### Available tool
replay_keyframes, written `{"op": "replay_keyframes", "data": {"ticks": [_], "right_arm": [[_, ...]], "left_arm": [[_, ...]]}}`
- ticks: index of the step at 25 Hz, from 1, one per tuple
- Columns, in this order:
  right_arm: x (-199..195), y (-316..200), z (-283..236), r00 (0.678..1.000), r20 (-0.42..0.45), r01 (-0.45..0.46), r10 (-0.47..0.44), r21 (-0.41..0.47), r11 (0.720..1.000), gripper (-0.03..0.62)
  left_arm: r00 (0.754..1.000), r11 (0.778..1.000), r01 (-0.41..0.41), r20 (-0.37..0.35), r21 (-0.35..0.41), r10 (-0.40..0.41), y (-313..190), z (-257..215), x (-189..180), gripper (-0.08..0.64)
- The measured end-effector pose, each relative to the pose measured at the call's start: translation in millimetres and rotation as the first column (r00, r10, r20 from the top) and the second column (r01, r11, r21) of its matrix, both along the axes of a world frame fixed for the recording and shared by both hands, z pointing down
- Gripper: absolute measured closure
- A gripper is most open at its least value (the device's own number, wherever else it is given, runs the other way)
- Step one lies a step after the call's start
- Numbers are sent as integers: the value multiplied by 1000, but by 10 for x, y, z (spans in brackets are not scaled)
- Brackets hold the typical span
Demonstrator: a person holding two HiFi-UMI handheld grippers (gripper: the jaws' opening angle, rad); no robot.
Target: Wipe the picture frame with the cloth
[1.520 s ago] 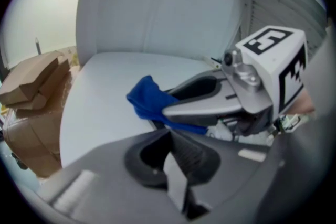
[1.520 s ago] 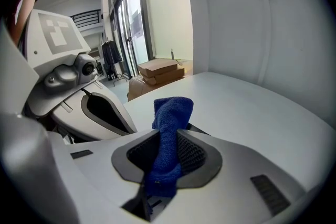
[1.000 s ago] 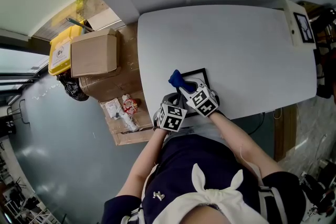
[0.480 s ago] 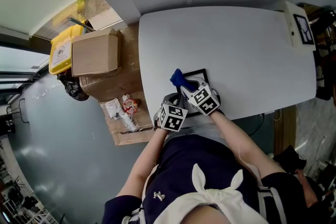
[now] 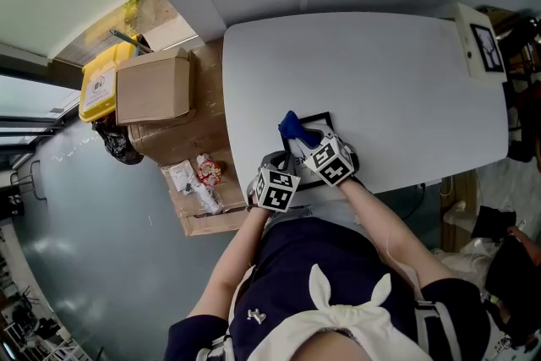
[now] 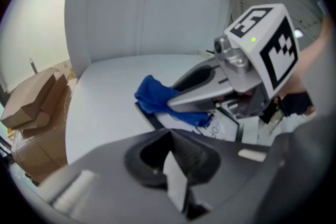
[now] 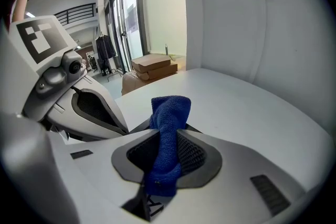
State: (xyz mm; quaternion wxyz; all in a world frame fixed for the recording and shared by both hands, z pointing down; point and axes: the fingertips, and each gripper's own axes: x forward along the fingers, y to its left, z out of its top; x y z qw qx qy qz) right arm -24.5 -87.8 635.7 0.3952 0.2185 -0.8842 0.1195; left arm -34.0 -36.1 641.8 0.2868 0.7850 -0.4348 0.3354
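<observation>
Fingers (image 7: pixel 200 153) of the right gripper (image 5: pixel 303 141) are clenched on the blue cloth (image 7: pixel 169 113). A fold of it is pinched between the two pads and a tuft stands out past the tips. The left gripper (image 6: pixel 170 136) has its jaws drawn together with only a pale sliver in the gap. I cannot tell what that sliver is, or whether this gripper touches anything.

The white tabletop (image 5: pixel 380 72) is bare across most of its width. A cardboard box (image 5: pixel 152 84) sits off its left edge, on a lower surface. The picture frame (image 5: pixel 321 115) lies flat close to the near edge of the tabletop, toward the near left corner. It has a black border round a pale mat. Both grippers crowd over its near side, the left one at the tabletop's near edge just beside the frame. The cloth lies at the frame's far left corner, bunched over the black border, with its trailing end draped on the mat under the right gripper.

The wiping step looks to be in hand, with the cloth gripped and on the frame. How much of the face has been covered cannot be read from here.

The next move probably calls for drawing the cloth across the mat toward the frame's right side, with light downward pressure. The pinch must stay firm enough that the fold does not slip out. Since the frame sits so near the tabletop's edge, the left gripper would do well to steady it against sliding.
</observation>
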Motion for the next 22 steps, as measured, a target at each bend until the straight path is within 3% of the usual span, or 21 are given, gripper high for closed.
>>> {"op": "replay_keyframes", "data": {"ticks": [22], "right_arm": [[434, -188, -10, 991, -120, -60, 65, 47, 997, 499]], "left_arm": [[1000, 1000, 21, -3, 3, -21, -18, -19, -10, 557]]}}
